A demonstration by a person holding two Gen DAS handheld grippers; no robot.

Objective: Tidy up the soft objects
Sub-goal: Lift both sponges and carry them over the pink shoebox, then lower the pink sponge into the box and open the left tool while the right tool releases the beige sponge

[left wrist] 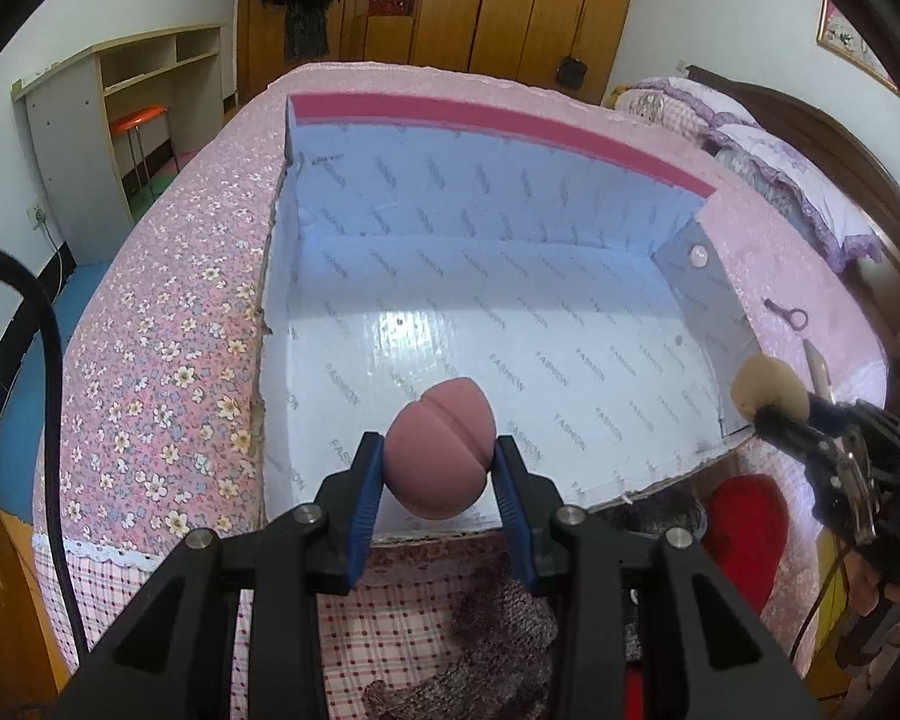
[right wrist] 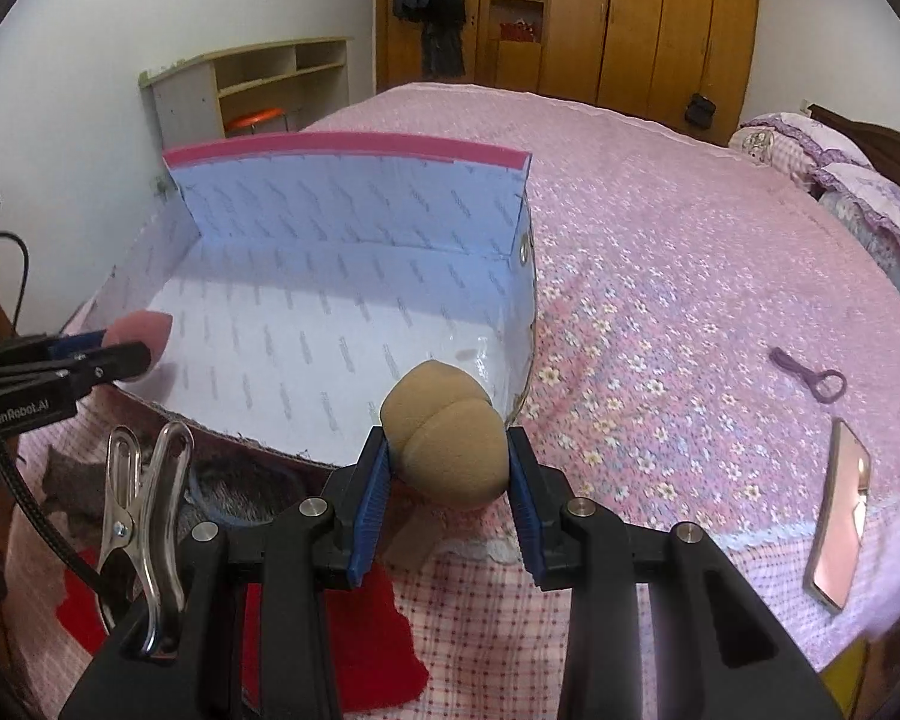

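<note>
**While both sponges hang over the box edge: risks on release**

While held low over the near rim of the box, pink sponge pinched between the blue pads of the left gripper, jaws closed to the sponge's width and denting it slightly. Tan sponge squeezed the same way in the right gripper, near the box's right front corner, apparently just over the cut cardboard edge rather than clearly inside.

Likely trouble, judged from this position:

- Letting go of the tan sponge too early: could strike the rim or the right wall and roll out onto the bed
- Springing back of compressed foam on opening: could bounce or cling to one pad and drop off to the side
- Glossy box floor: rounded sponges could roll after landing
- Flimsy, ragged front edge: could fold or shift the box if nudged by a gripper
- Both grippers moving inward together: could bump each other
</note>
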